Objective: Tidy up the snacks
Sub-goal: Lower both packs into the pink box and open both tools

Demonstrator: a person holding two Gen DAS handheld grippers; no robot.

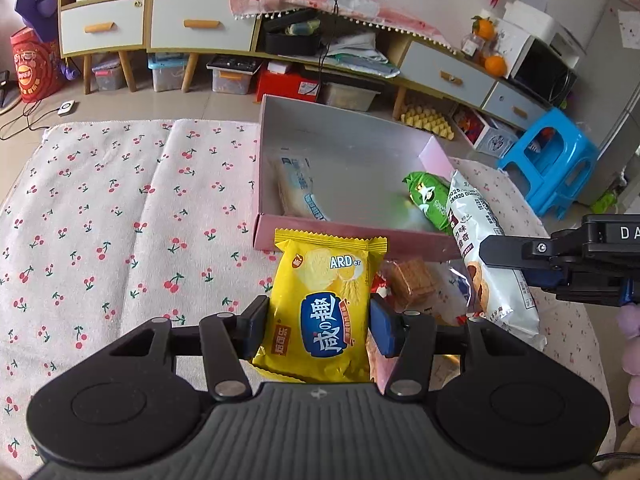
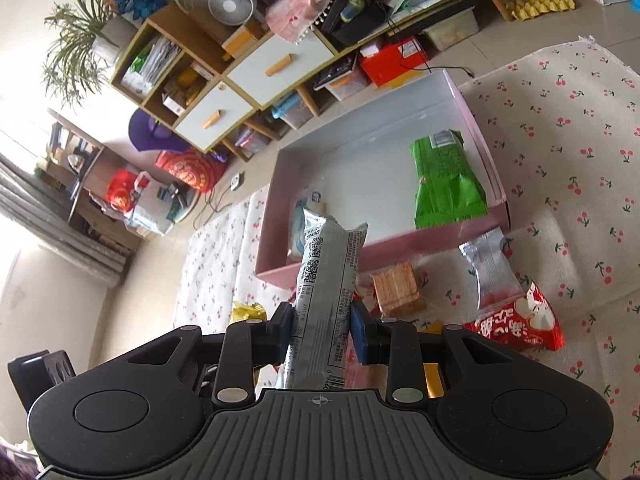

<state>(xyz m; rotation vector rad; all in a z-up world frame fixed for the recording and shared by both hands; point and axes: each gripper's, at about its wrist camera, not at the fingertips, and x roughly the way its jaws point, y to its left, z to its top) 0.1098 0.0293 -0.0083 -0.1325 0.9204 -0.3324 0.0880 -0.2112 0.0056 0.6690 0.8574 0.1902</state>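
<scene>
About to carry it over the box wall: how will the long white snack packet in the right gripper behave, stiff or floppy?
The white packet stands straight up from the right gripper, so it probably stays fairly stiff. Its glossy film looks slippery, so it may slide. It is long, so it could swing against the pink box.

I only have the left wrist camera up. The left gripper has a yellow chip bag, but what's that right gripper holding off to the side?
Observer: The right gripper is shut on a long silver-white packet, printed back facing its camera.
Operator: Anything left on the cloth that I can't see well?
Observer: A red packet lies right of the cracker block.
Operator: Is the box filling up?
Observer: The pink box holds a green packet and a pale blue one.
</scene>
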